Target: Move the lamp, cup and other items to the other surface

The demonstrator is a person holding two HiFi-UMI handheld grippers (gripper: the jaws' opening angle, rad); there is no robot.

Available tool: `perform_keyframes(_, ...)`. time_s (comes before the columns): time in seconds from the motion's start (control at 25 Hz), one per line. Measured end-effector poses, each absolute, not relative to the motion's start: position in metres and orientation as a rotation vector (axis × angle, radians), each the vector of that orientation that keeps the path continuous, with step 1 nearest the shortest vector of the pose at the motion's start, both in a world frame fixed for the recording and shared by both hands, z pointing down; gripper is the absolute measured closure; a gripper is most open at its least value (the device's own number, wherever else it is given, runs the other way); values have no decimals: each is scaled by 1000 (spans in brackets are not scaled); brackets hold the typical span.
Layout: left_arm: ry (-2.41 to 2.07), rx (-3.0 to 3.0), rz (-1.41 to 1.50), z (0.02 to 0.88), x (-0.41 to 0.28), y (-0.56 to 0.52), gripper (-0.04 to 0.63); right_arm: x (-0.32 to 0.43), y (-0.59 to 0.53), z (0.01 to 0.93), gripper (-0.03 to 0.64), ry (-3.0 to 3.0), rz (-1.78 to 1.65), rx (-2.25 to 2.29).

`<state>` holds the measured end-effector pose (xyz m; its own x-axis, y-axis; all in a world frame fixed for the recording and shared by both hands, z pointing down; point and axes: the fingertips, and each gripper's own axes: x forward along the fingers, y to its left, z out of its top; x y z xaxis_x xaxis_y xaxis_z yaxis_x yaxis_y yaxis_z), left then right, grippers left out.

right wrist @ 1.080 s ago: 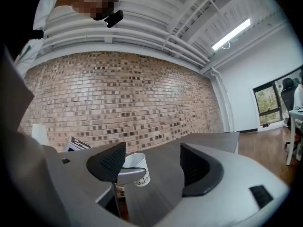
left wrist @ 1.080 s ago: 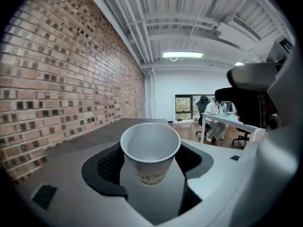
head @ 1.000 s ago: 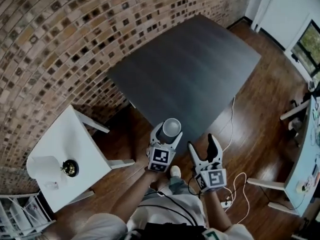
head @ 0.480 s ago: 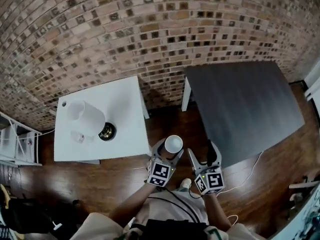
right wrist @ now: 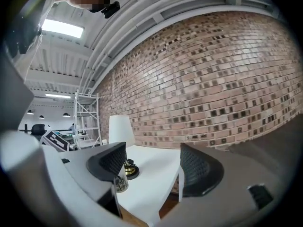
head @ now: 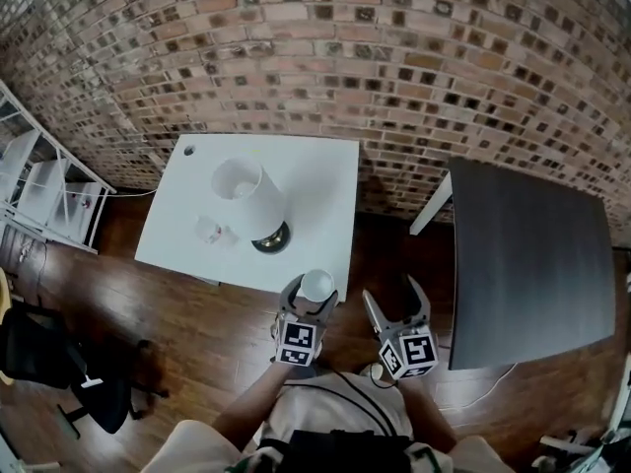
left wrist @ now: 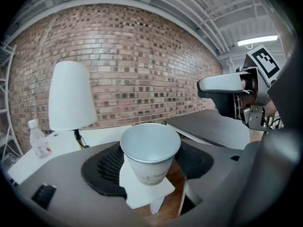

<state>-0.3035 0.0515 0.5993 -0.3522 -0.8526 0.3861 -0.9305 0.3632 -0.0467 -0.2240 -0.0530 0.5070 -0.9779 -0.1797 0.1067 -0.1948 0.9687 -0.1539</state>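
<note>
Left gripper (head: 314, 296) clenched on paper cup (left wrist: 150, 150), cup upright. Right gripper (right wrist: 151, 167) released, empty. Cup hangs over the floor just off white table's (head: 320, 200) near edge; lamp (head: 246, 193) stands there. Likely a carry: keep the cup level, squeeze lightly, and set it on bare top clear of the lamp.

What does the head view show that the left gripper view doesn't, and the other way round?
Only the head view shows the black chair off to the side. Only the left gripper view shows the ceiling light. Both show the paper cup held in the left gripper, the lamp, the small bottle, the white table and the dark table.
</note>
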Motion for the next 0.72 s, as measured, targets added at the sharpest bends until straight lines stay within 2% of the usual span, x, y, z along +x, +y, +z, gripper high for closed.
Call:
perform_keyframes(0.36, -2290, 1437, 350, 675, -387, 69, 272, -284, -28, 520, 245, -2975, 237, 150)
perform_keyframes(0.72, -2256, 1433, 420, 736, -432, 47, 267, -283, -36, 531, 245, -2960, 170, 223)
